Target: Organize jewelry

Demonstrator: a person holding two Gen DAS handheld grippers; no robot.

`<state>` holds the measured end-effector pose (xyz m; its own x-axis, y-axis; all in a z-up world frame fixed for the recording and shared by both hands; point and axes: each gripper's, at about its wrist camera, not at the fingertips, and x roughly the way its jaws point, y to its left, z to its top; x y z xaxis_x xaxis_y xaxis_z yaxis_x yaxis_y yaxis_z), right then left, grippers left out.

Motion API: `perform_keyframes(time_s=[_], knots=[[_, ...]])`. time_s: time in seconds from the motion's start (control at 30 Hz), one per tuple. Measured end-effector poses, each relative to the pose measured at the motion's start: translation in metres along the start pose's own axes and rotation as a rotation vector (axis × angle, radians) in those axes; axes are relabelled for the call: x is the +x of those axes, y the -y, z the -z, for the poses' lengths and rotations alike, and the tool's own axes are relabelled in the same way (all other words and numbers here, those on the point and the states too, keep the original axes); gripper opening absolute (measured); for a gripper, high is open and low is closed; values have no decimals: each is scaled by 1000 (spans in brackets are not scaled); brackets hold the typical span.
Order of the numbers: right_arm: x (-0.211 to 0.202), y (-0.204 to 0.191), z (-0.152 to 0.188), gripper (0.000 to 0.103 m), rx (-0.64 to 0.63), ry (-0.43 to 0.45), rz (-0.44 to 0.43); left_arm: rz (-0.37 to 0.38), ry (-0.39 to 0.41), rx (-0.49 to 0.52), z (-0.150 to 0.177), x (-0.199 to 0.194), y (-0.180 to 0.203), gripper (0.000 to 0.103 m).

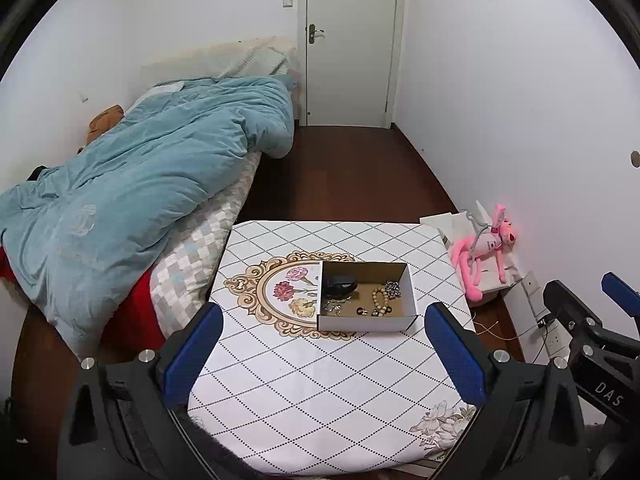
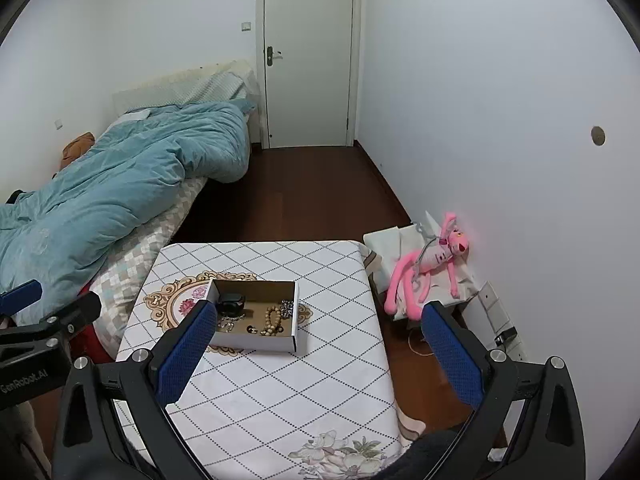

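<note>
A white cardboard box (image 1: pixel 366 323) with a brown inside stands on the table (image 1: pixel 320 380); it also shows in the right wrist view (image 2: pixel 256 342). Inside lie a black rounded case (image 1: pixel 339 285), a beaded bracelet (image 1: pixel 380 300), a sparkly piece (image 1: pixel 393 289), a silver chain (image 1: pixel 333 306) and a small dark ring (image 1: pixel 362 311). My left gripper (image 1: pixel 322 334) is open and empty, held above the table's near half, short of the box. My right gripper (image 2: pixel 320 334) is open and empty, to the right of the left one (image 2: pixel 24 300), its left finger overlapping the box's left end in view.
A bed with a teal duvet (image 1: pixel 140 184) runs along the table's left side. A pink plush toy (image 1: pixel 486 246) lies on a low stand right of the table, by the wall with sockets and cables (image 1: pixel 552 332). Dark wood floor leads to a closed door (image 1: pixel 352 40).
</note>
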<state>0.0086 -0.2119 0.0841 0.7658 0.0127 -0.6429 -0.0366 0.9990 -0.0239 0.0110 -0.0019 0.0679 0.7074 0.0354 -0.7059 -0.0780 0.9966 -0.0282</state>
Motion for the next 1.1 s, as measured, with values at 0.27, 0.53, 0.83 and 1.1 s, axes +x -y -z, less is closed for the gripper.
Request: perform_keyframes(time_s=[0.27,0.53,0.83,1.1], knots=[[-1,-2,1,103,0,-20,-20,-17,-17,-1,3,4,-3,103],[20,-1,-1,103,10,-61,-23,-23,-65,4,2,24,2,103],[63,-4,-7,103,6,-122,-9,-44,-128,9,-6,68,9,103],[101,-6,-8,103,-8,-177,1,-62,-178,17,-10,96,8,103]])
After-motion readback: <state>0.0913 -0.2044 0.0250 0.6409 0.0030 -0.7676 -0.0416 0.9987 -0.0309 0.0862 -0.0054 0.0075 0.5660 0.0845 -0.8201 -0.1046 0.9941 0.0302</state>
